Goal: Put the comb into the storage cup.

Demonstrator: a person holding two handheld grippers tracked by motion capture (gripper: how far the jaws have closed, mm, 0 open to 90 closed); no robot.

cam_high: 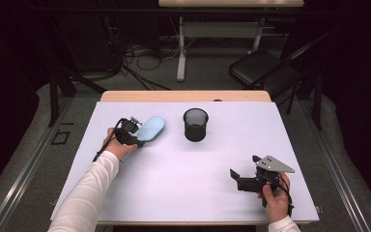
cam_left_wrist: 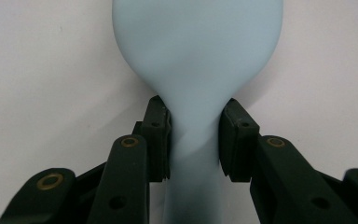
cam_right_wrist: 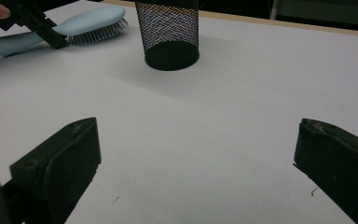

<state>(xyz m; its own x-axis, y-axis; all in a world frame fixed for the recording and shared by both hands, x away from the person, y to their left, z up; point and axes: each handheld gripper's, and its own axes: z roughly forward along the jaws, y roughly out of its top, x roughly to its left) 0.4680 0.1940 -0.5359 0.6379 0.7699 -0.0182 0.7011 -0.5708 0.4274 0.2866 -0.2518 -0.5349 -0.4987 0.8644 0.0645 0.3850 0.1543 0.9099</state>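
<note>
A light blue hairbrush (cam_high: pixel 150 128) lies bristles down on the white table sheet (cam_high: pixel 183 188) at the back left. My left gripper (cam_high: pixel 138 136) is shut on its narrow neck, where the handle meets the head. In the left gripper view both pads (cam_left_wrist: pixel 161 140) press against the sides of the brush (cam_left_wrist: pixel 196 56). At the front right my right gripper (cam_high: pixel 244 166) rests low over the sheet, its jaws wide open with nothing between them (cam_right_wrist: pixel 196 126). The right gripper view shows the brush (cam_right_wrist: pixel 93 21) and the left gripper (cam_right_wrist: pixel 37 23) far off at the top left.
A black mesh cup (cam_high: pixel 195 124) stands upright at the back middle of the sheet, right of the brush, and appears in the right gripper view too (cam_right_wrist: pixel 170 32). Beyond the table are a folding chair (cam_high: pixel 261 67) and cables on the floor.
</note>
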